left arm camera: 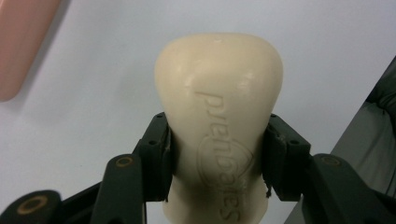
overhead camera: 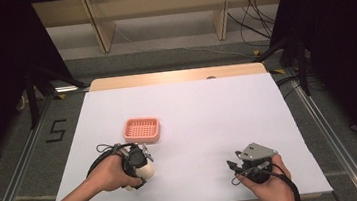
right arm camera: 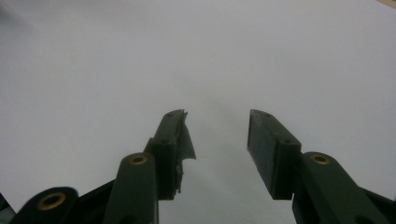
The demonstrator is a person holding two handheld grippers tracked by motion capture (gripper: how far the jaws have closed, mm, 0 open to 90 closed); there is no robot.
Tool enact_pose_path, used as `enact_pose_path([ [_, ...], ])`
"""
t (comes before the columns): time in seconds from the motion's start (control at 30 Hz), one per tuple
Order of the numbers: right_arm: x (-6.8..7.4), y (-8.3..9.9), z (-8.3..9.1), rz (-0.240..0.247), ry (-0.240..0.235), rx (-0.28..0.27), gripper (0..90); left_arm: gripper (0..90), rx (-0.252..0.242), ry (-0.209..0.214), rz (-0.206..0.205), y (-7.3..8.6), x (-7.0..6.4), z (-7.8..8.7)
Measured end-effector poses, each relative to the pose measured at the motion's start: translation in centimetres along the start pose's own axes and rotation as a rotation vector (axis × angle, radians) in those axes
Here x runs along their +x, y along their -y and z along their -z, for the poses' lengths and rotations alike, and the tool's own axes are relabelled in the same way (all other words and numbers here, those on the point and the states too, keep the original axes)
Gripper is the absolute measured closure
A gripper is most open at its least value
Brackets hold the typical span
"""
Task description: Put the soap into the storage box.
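A cream bar of soap (left arm camera: 219, 121) with embossed lettering sits clamped between the two black jaws of my left gripper (left arm camera: 217, 149). In the high view the soap (overhead camera: 146, 170) shows pale under the left gripper (overhead camera: 140, 166), low over the white table near its front left. A pink slotted soap dish (overhead camera: 142, 129) rests on the table just beyond that gripper; its edge (left arm camera: 21, 46) shows at the upper left of the left gripper view. My right gripper (overhead camera: 234, 167) is held at the front right, open, with nothing between its jaws (right arm camera: 217, 140).
The white table top (overhead camera: 208, 112) spreads between the two hands and beyond the dish. A wooden strip (overhead camera: 179, 76) runs along its far edge. Metal rails (overhead camera: 26, 156) flank the table, and cables (overhead camera: 254, 22) lie on the floor behind.
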State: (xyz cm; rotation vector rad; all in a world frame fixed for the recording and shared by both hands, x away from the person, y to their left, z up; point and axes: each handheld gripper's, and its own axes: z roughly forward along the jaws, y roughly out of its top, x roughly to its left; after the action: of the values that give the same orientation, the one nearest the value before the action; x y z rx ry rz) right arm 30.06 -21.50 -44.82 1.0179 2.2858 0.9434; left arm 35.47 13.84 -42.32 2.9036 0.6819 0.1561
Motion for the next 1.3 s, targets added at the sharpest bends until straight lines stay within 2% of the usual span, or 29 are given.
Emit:
enact_pose_path([
  [0.27, 0.0, 0.0, 0.0, -0.002, 0.001, -0.001, 56.8, 49.7, 0.000, -0.005, 0.004, 0.2, 0.3, 0.2],
  [0.37, 0.1, 0.0, 0.1, -0.016, 0.003, -0.002, 56.7, 49.7, 0.001, -0.009, 0.002, 0.3, 0.6, 0.2],
  [0.53, 0.0, 0.0, 0.0, -0.008, 0.007, -0.004, 56.6, 49.7, -0.001, -0.013, 0.003, 0.4, 0.9, 0.4],
  [0.57, 0.1, 0.0, 0.0, -0.025, 0.005, -0.003, 56.6, 49.7, 0.000, -0.016, 0.001, 0.4, 1.0, 0.4],
  [0.7, 0.1, 0.0, 0.1, -0.016, 0.008, -0.002, 56.6, 49.7, -0.003, -0.018, 0.010, 0.5, 1.1, 0.5],
  [0.9, 0.0, 0.0, 0.1, -0.012, 0.016, -0.017, 56.5, 49.7, -0.002, -0.028, -0.003, 0.6, 1.5, 0.7],
  [0.97, 0.1, 0.1, 0.2, -0.031, 0.022, -0.018, 56.6, 49.7, -0.002, -0.030, -0.005, 0.6, 1.6, 0.9],
  [1.3, 0.0, 0.2, 0.4, -0.018, 0.029, -0.025, 56.4, 49.7, -0.001, -0.036, -0.020, 0.5, 2.0, 1.2],
])
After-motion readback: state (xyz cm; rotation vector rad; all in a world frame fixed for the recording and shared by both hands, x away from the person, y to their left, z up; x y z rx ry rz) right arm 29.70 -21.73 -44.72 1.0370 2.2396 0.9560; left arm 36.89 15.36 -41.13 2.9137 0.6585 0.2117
